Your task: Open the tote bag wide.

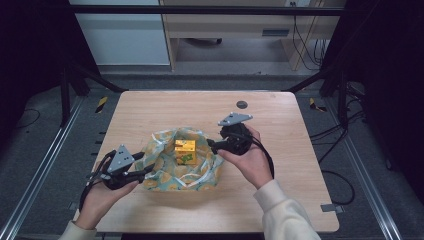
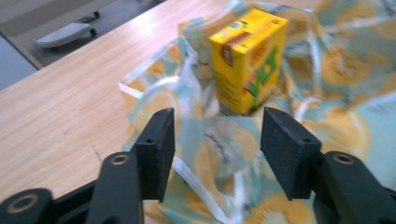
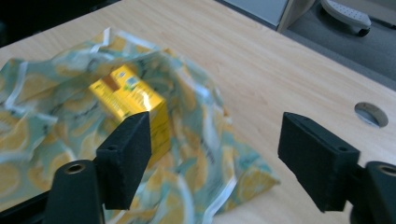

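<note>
Two hand-held grippers work at a wooden table [image 1: 150,107]. The left gripper [image 1: 145,172] has its black jaws spread apart, holding nothing; in the left gripper view they straddle the near edge of a lemon-patterned bag [image 2: 224,158], the material lying between them but not pinched. The right gripper [image 1: 212,145] is also wide open and empty, hovering just beside the bag's opposite edge; in the right gripper view its jaws stand above the crumpled rim [image 3: 201,135].

The bag lies near the middle of the table, its mouth open and slumped outward. One yellow carton [image 1: 185,151] stands upright inside it, roughly at its centre.

This looks like the stage of bagging or wrapping the carton, with both grippers lining up on opposite sides. The next move likely calls for each to close on its edge, then lift the two sides together evenly so the carton stays upright.

Count: one bag, one carton, two grippers, two hands. One dark round hole [image 1: 242,104] sits in the tabletop farther back.
</note>
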Demonstrator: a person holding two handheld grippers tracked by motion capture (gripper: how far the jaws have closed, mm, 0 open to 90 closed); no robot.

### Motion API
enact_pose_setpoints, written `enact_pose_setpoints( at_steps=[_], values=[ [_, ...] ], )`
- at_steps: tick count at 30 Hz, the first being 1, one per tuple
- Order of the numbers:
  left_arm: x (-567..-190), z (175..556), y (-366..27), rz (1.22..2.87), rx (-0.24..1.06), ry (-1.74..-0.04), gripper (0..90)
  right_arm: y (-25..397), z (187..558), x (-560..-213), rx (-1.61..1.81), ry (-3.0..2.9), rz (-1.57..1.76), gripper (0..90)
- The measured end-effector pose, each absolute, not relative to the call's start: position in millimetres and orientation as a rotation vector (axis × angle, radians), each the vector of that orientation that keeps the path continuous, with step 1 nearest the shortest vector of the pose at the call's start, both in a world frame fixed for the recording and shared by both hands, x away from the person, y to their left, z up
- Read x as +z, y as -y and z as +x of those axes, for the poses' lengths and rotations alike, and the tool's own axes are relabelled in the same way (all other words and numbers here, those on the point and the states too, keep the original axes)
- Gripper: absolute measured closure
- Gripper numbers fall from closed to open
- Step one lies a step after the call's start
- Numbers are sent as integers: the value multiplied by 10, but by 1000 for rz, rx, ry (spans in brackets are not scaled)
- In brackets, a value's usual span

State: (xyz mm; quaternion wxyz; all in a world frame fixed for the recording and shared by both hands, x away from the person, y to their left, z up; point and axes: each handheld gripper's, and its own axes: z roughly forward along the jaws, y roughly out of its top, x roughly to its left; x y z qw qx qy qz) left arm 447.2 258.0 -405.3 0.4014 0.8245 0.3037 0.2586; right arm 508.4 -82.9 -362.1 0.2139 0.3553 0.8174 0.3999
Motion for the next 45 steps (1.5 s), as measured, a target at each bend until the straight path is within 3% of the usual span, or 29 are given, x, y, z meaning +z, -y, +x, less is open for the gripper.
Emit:
enact_pose_setpoints(
  at_steps=[8,16,17,18,19,21,23,26,29,32,45],
  values=[
    [-4032,4793,-2473,2132,686,-756,372,849,4788,-3795,1124,-2293,1045,160],
    [-4127,5024,-2334,2208,684,-729,314,812,4711,-4122,1105,-2354,1101,132],
    [-4158,5055,-2325,2225,688,-736,319,803,4706,-4167,1093,-2358,1114,166],
    [-4189,5079,-2318,2246,690,-744,346,797,4701,-4211,1086,-2360,1110,261],
    [-4218,5096,-2314,2263,684,-753,410,791,4696,-4248,1069,-2369,1104,316],
    [-4254,5122,-2315,2288,671,-783,566,786,4680,-4297,1060,-2381,1095,546],
    [-4256,5125,-2318,2288,678,-796,731,786,4657,-4324,1056,-2380,1062,688],
    [-4186,5115,-2350,2228,725,-803,855,824,4637,-4291,1079,-2366,1031,823],
    [-4114,5121,-2414,2148,762,-824,885,922,4641,-4199,1080,-2324,1006,862],
    [-4180,5155,-2469,2173,751,-840,891,1049,4660,-4191,1049,-2309,1000,873],
    [-4496,5217,-2554,2247,715,-895,893,1368,4761,-4619,1016,-2340,1086,885]
  ],
)
